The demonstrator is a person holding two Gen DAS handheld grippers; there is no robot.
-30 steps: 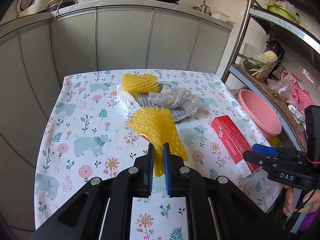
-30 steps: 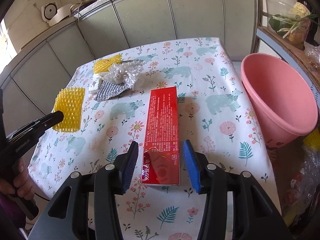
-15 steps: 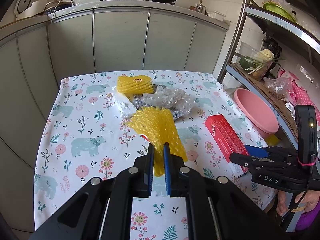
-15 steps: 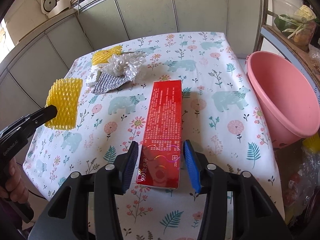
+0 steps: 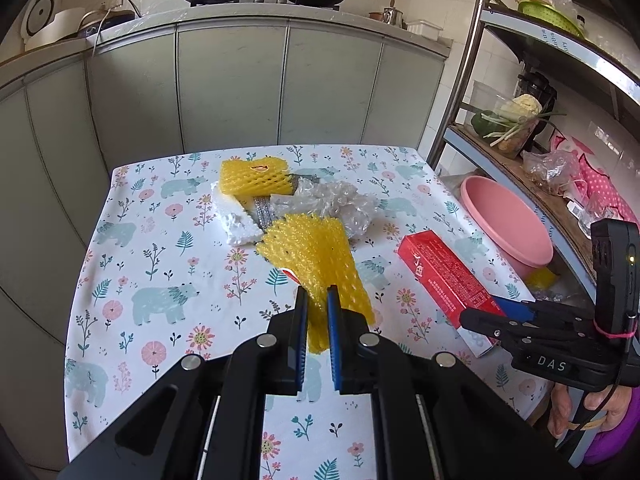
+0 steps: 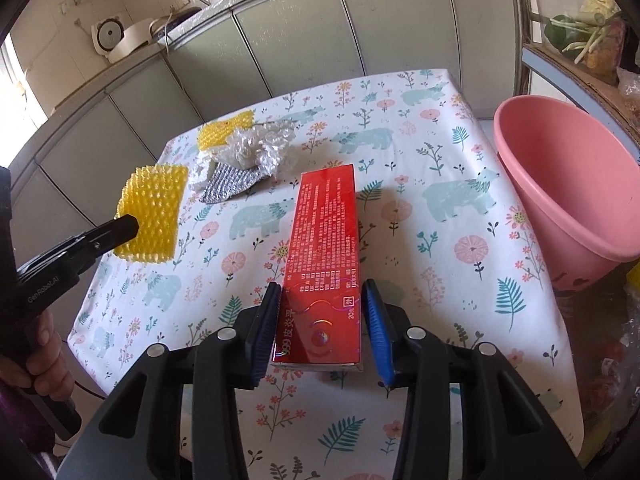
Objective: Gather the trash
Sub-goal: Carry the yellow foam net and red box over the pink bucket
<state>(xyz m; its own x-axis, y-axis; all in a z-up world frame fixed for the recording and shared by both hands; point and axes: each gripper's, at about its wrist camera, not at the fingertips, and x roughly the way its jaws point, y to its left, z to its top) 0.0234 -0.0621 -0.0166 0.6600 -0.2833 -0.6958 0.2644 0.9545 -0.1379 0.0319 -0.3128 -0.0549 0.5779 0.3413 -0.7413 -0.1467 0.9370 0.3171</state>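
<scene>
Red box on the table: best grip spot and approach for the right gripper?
Grip the red box across its narrow width at the near end, approaching along its length from the near table edge. It lies flat, long axis pointing away, and the open right gripper already straddles that end, so closing on the long sides should hold.

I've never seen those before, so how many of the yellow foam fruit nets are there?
2. One yellow foam net is pinched in the left gripper, raised above the table. The other yellow net lies at the far end of the trash pile, partly covered in the right view.
</scene>
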